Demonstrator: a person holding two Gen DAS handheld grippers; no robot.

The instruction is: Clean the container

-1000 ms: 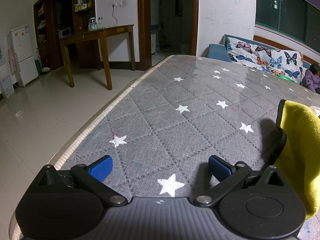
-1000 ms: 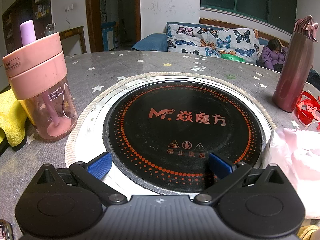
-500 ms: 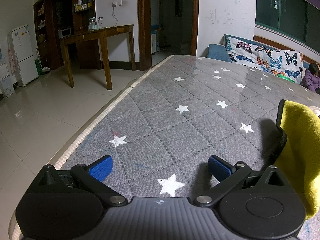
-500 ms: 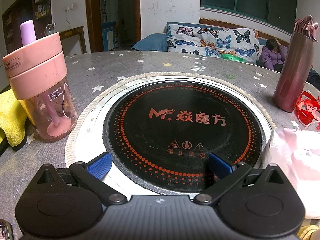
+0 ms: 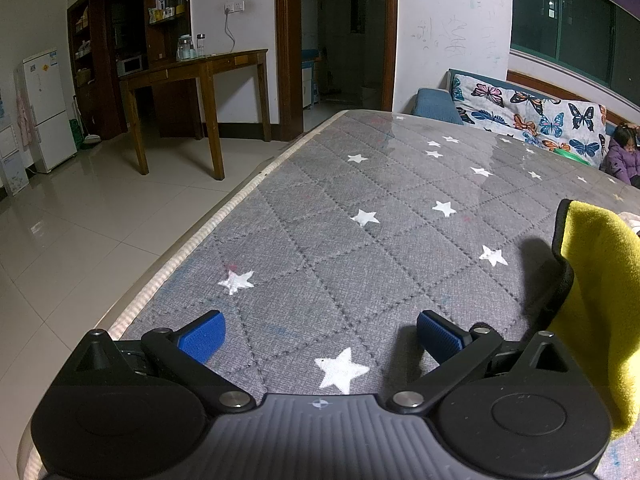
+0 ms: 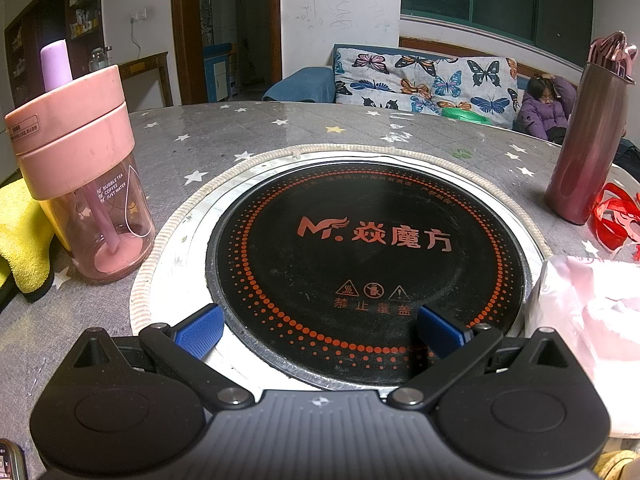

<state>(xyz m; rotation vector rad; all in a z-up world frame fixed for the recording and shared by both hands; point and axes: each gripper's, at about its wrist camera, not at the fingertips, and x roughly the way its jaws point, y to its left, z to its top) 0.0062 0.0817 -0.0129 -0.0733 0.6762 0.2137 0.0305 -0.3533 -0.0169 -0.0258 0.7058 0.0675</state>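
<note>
A pink lidded cup (image 6: 82, 176) with a lilac straw stands upright on the grey star cloth at the left of the right wrist view. A yellow cloth (image 6: 22, 236) lies just left of it; it also shows at the right edge of the left wrist view (image 5: 600, 280). My right gripper (image 6: 320, 330) is open and empty, low over the front of the round black cooktop (image 6: 366, 264), right of the cup. My left gripper (image 5: 320, 334) is open and empty over bare tablecloth, left of the yellow cloth.
A maroon metal flask (image 6: 588, 132) stands at the right, with red ribbon (image 6: 614, 220) beside it and a pink plastic bag (image 6: 592, 320) in front. The table edge (image 5: 192, 248) drops to tiled floor on the left. A person (image 6: 546, 108) sits on the far sofa.
</note>
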